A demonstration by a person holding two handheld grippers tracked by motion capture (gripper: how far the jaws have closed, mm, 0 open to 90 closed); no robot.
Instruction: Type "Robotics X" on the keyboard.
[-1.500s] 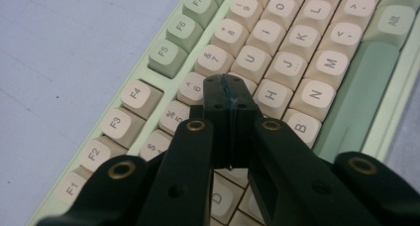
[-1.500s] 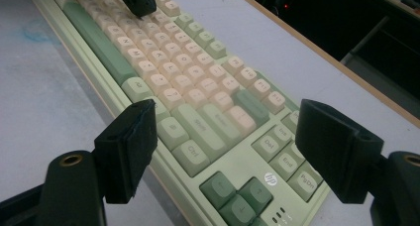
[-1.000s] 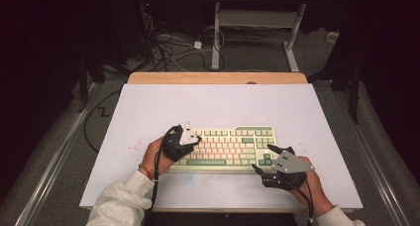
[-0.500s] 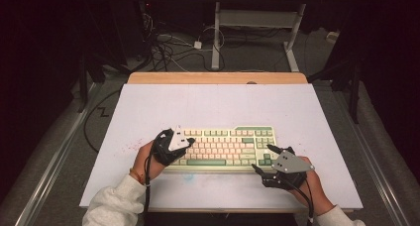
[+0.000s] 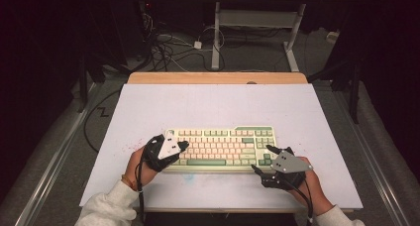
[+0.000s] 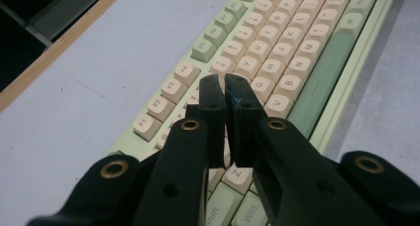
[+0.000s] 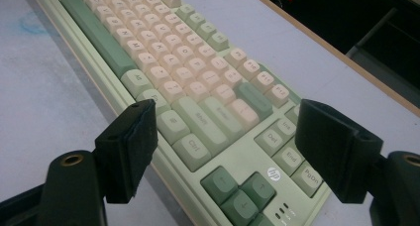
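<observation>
A pale green keyboard (image 5: pixel 223 144) with cream keys lies on the near half of the white table top (image 5: pixel 213 107). My left gripper (image 5: pixel 184 145) hovers over the keyboard's left end, and its jaws are shut with nothing between them. In the left gripper view its tips (image 6: pixel 221 82) sit above the letter keys (image 6: pixel 277 47). My right gripper (image 5: pixel 261 158) stands at the keyboard's near right corner with its jaws wide open. In the right gripper view that gripper (image 7: pixel 230 122) has one jaw by the front edge and the other over the navigation keys (image 7: pixel 289 159), and its pads do not press on the keyboard (image 7: pixel 188 72).
A wooden strip (image 5: pixel 218 78) runs along the table's far edge. Behind it, on the dark floor, lie tangled cables (image 5: pixel 168 47) and the white legs of another desk (image 5: pixel 218 37). Bare white surface stretches beyond and beside the keyboard.
My left hand has carried its gripper leftward along the keyboard and slightly toward the person. The right gripper has stayed where it was.
</observation>
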